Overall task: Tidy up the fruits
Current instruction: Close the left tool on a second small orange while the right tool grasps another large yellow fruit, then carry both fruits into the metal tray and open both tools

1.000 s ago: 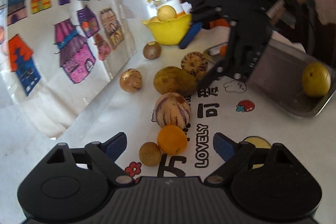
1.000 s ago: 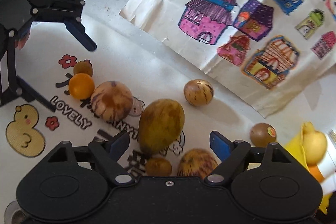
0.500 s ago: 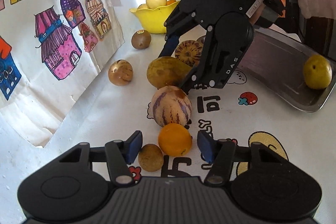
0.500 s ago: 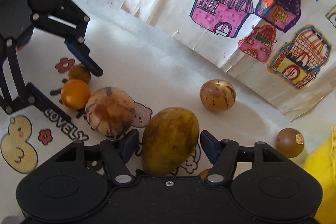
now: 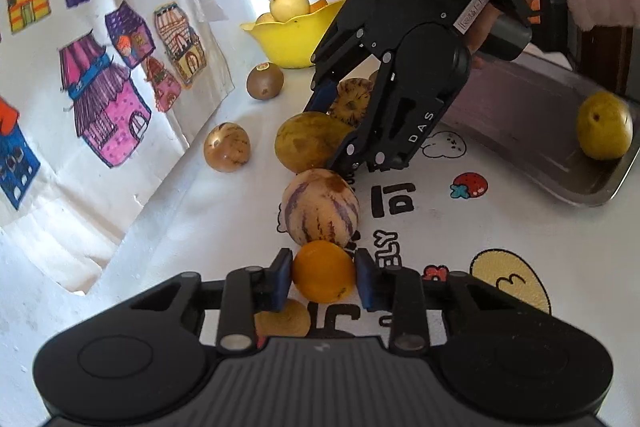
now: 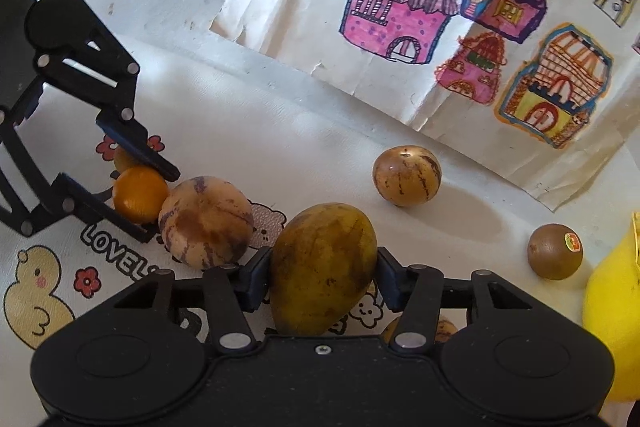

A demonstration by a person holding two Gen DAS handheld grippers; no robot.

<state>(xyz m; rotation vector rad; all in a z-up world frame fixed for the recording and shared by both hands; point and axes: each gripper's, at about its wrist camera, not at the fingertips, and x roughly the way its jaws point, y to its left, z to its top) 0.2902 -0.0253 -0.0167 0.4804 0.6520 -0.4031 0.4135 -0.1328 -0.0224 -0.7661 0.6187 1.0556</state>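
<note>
Left gripper [image 5: 323,278] pinches orange [image 5: 323,275] against striped melon [image 5: 320,211].

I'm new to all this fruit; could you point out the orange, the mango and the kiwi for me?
orange [image 5: 323,270]: left wrist view, middle of its peel.
mango [image 6: 323,267]: right wrist view, centre of its skin.
kiwi [image 6: 554,251]: right wrist view, brown side beside its sticker.

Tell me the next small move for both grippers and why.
Probably lift both straight up a little. The left gripper has just been closing and its pads now press the orange; the right gripper has likewise closed on the mango. Both fruits sit against the striped melon, so rising clears it before heading for the tray.
</note>
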